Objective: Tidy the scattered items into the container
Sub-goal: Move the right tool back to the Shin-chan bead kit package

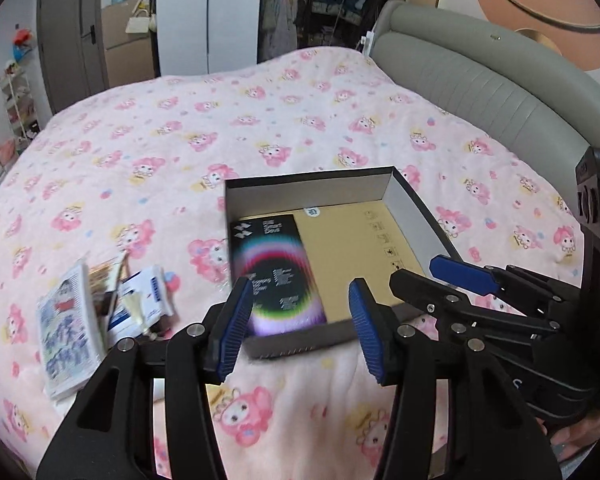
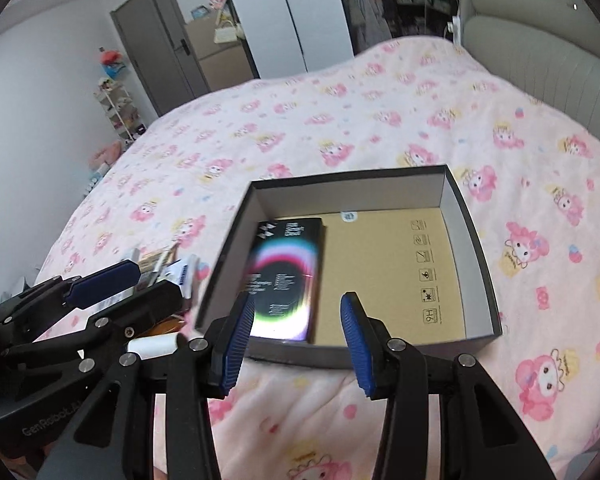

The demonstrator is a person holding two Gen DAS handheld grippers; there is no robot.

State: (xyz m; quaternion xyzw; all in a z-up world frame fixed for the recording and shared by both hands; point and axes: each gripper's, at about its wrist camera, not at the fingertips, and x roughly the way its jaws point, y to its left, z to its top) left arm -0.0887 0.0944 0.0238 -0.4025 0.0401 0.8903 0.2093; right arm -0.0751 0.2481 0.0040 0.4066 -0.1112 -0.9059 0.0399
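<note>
A dark open box with a brown floor lies on the bed. A black booklet with a rainbow ring lies inside it at the left. Left of the box is a pile of scattered items: a printed packet, a white and blue packet and thin sticks. My left gripper is open and empty over the box's near wall. My right gripper is open and empty at the box's near wall; it also shows in the left wrist view.
A pink cartoon-print blanket covers the bed. A grey padded headboard runs along the right. A white roll lies by the left gripper, which shows in the right wrist view. Wardrobe and door stand behind.
</note>
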